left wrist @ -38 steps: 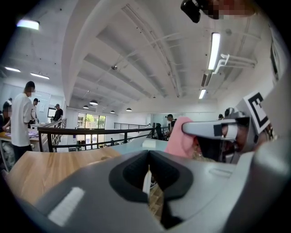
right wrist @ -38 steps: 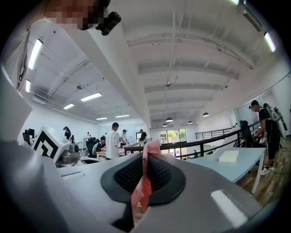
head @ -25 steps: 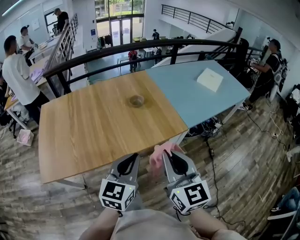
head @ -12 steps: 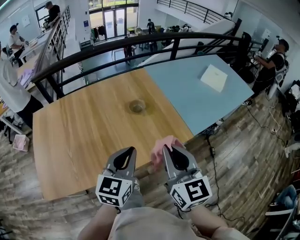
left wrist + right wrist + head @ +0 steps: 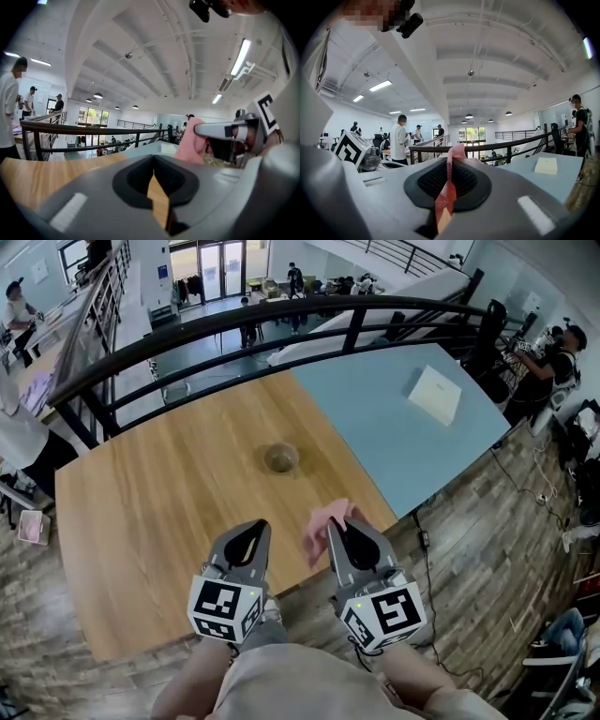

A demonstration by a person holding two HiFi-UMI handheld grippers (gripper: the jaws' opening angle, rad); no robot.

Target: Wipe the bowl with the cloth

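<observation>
Pinching the pink cloth (image 5: 322,524) between its closed jaws, the right gripper (image 5: 343,527) sits low in the frame's centre. The left gripper (image 5: 253,531), just to its left, is closed on nothing. Above both, mid-frame, the bowl (image 5: 280,458) stands on the wooden table (image 5: 141,512), apart from the cloth. A white pad (image 5: 434,393) lies at upper right.

Wooden table (image 5: 141,521), blue table (image 5: 375,427) — white box (image 5: 434,395), black railing (image 5: 281,312)

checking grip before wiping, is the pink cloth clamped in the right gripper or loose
Clamped. The right gripper has its jaws shut on the pink cloth, with a bunch sticking out past the tips.
</observation>
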